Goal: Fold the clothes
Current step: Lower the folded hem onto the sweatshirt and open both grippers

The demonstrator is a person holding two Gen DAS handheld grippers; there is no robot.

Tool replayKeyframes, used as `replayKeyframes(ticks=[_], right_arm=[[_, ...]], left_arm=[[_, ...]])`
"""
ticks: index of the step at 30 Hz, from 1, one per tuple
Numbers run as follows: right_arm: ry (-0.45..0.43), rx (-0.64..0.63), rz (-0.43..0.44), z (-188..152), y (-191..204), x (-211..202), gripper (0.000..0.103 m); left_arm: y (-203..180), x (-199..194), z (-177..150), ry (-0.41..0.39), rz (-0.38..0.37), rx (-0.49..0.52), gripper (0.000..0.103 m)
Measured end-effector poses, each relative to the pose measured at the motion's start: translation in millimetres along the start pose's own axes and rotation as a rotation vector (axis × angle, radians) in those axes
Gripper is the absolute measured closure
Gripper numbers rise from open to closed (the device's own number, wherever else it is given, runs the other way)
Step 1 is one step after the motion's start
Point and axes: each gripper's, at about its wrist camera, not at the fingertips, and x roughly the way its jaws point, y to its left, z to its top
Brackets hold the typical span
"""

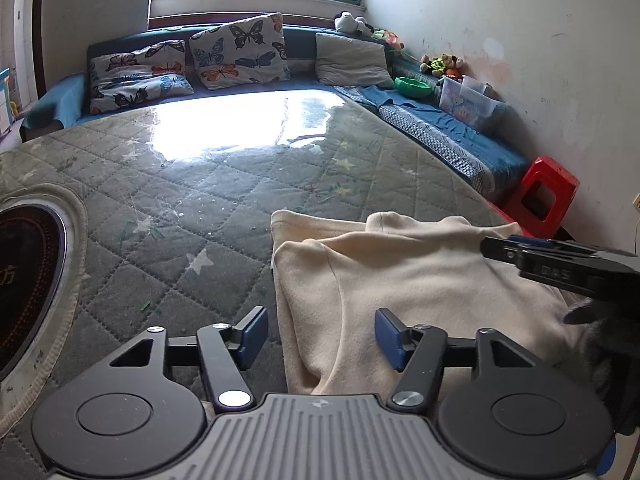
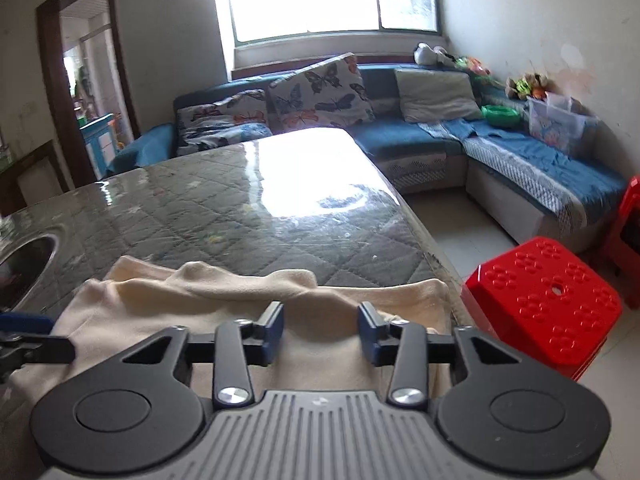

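Observation:
A cream garment (image 1: 400,280) lies partly folded on the near right part of the quilted table (image 1: 200,200). My left gripper (image 1: 321,336) is open and hovers over the garment's left edge, with nothing between its blue pads. The other gripper's finger (image 1: 560,264) reaches in from the right above the cloth. In the right wrist view the same cream garment (image 2: 240,300) is spread close to the table's right edge (image 2: 420,240). My right gripper (image 2: 321,328) is open just above the garment's near part. The left gripper's finger (image 2: 24,340) shows at the far left.
A round black cooktop (image 1: 28,280) is set into the table at the left. A blue sofa (image 1: 440,120) with butterfly cushions (image 1: 236,52) wraps the back and right. Red plastic stools (image 2: 540,300) stand beside the table's right edge. A green bowl (image 1: 414,87) and plastic box sit on the sofa.

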Motion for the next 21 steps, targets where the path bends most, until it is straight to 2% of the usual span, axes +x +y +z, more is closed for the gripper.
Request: replayKeyframes(ticks=[5, 10, 16, 21], right_arm=[[-0.008, -0.046, 0.043, -13.1, 11.3, -29.4, 0.052], [-0.022, -0.08, 0.073, -34.3, 28.2, -53.9, 0.051], [-0.058, -0.11, 0.041, -63.2, 39.5, -64.8, 0.048], [-0.094, -0.14, 0.015, -66.7, 46.3, -70.2, 0.048]], left_arm=[[-2.4, -3.7, -7.0, -0.004, 0.003, 0.014, 0.031], [-4.9, -6.4, -14.9, -0.006, 0.012, 0.033, 0.028], [-7.8, -2.9, -21.6, -0.006, 0.034, 0.056, 0.025], [-8.3, -1.9, -24.3, -0.013, 0.049, 0.065, 0.023]])
